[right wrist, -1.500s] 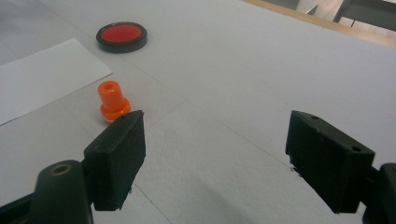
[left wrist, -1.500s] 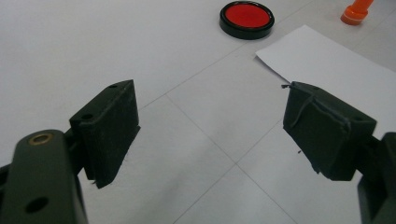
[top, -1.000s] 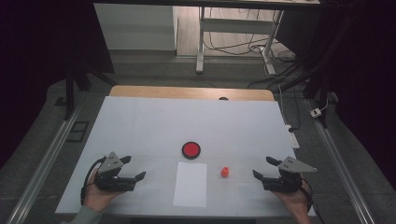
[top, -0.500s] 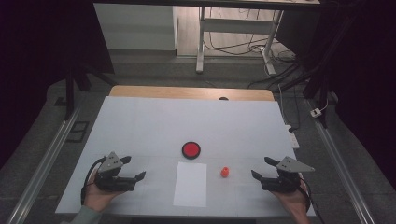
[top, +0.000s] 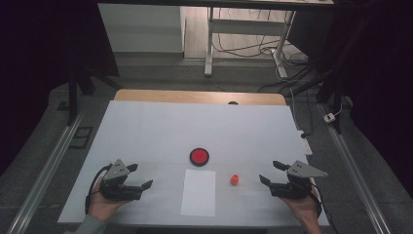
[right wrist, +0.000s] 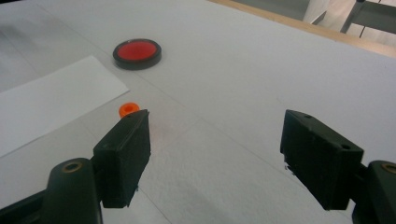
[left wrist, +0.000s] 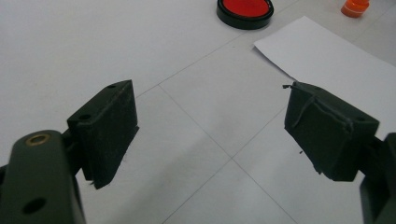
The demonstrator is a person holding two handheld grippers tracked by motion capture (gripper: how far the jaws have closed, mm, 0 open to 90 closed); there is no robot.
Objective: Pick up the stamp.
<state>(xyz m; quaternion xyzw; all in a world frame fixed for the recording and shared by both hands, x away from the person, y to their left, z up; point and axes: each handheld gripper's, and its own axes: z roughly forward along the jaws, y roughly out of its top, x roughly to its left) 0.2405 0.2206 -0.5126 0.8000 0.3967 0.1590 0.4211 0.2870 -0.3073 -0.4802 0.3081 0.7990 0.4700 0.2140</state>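
Observation:
A round red disc in a black rim (top: 199, 156) lies near the middle of the white table (top: 195, 126). Just in front of it lies a white sheet of paper (top: 198, 192). A small orange cap-like piece (top: 234, 180) stands to the right of the sheet. My left gripper (top: 139, 176) rests open at the front left, nothing between its fingers (left wrist: 109, 128). My right gripper (top: 272, 172) rests open at the front right, the orange piece (right wrist: 129, 108) a short way beyond its left finger (right wrist: 126, 154). The disc (left wrist: 245, 10) and paper (left wrist: 336, 70) lie ahead of the left gripper (left wrist: 210, 135).
A wooden strip (top: 199, 97) edges the table's far side. Metal rails (top: 44, 170) run along both sides of the table. Beyond it stand a table leg frame (top: 243, 29) and loose cables on the floor (top: 282, 73).
Both hands with their grippers have barely shifted. The disc, paper and orange piece lie where they were.

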